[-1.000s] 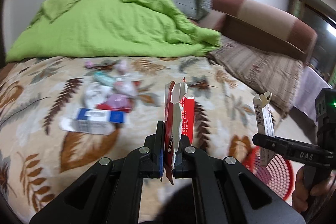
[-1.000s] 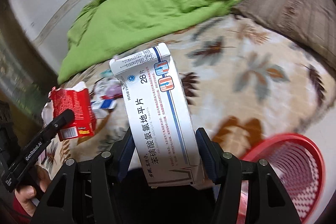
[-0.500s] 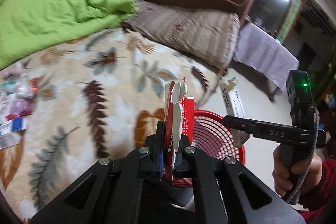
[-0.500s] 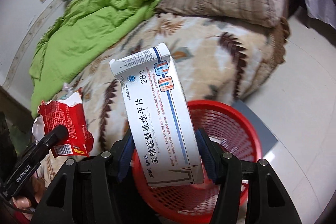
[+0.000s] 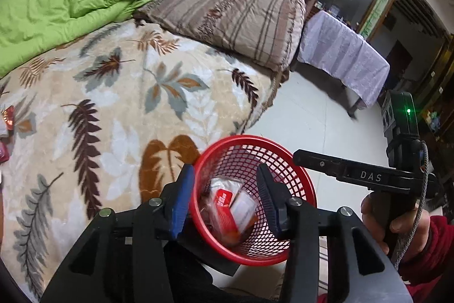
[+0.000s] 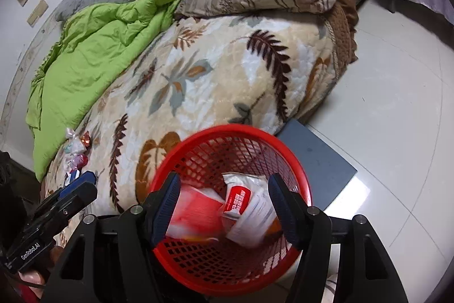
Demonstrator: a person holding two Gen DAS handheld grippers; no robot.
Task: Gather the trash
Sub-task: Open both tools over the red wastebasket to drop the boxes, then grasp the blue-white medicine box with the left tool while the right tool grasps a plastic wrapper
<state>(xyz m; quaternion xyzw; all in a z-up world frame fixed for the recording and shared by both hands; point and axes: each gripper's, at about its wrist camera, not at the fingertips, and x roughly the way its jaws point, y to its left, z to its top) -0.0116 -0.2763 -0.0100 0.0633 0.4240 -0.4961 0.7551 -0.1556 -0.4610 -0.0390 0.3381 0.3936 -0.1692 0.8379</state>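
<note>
**Both tongs empty above the red basket**

The left tongs (image 5: pixel 224 195) hang over the red mesh basket (image 5: pixel 300 178) with their jaws parted and nothing between them; they have just been opening. Straight below, inside the basket, lies the red torn packet (image 5: pixel 224 203) next to a white box (image 5: pixel 242 209). The right tongs (image 6: pixel 224 206) are also spread apart and empty over the same basket (image 6: pixel 198 271), and their jaws too have just been opening. Beneath them the white medicine box (image 6: pixel 255 217) rests against the basket's inner wall, with a red-labelled wrapper (image 6: pixel 237 202) on top and a blurred red and white piece (image 6: pixel 195 215) to its left.

The basket stands on the pale tiled floor (image 6: pixel 397 104), just beside the edge of the bed (image 5: pixel 119 110) with its leaf-patterned blanket. A grey mat (image 6: pixel 317 161) lies under the basket's far side. Farther up the bed a small cluster of wrappers (image 6: pixel 75 152) remains on the blanket, near a crumpled green quilt (image 6: pixel 93 56). A striped pillow (image 5: pixel 235 16) sits at the bed's end.
</note>
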